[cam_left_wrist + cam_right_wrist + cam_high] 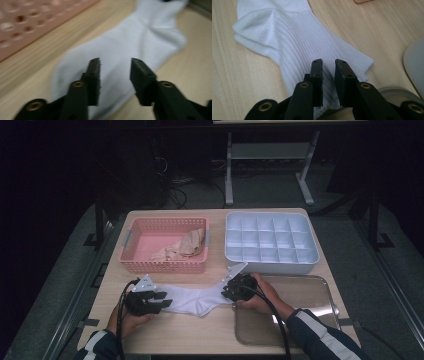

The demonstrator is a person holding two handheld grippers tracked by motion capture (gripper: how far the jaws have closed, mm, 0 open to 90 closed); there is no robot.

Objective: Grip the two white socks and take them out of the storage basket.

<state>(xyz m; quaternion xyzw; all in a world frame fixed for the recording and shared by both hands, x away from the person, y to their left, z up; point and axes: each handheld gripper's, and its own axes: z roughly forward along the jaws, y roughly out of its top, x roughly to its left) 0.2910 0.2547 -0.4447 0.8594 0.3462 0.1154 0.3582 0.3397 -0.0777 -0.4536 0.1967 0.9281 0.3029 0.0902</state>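
A white sock (pixel 192 300) lies flat on the wooden table between my two grippers. My left gripper (pixel 162 301) is at the sock's left end. In the left gripper view its jaws (pixel 115 62) stand well apart above the blurred sock (pixel 130 37), with nothing pinched between them. My right gripper (pixel 227 290) is at the sock's right end. In the right gripper view its jaws (pixel 328 62) hover over the ribbed cuff (pixel 294 32) with a narrow gap, and the cloth lies flat beneath them.
A pink basket (pixel 165 266) holding a beige cloth (pixel 185 245) stands behind the sock on the left. A white divided box (pixel 272 262) stands at the back right. A metal tray (pixel 300 290) lies under the right hand, near the table's front edge.
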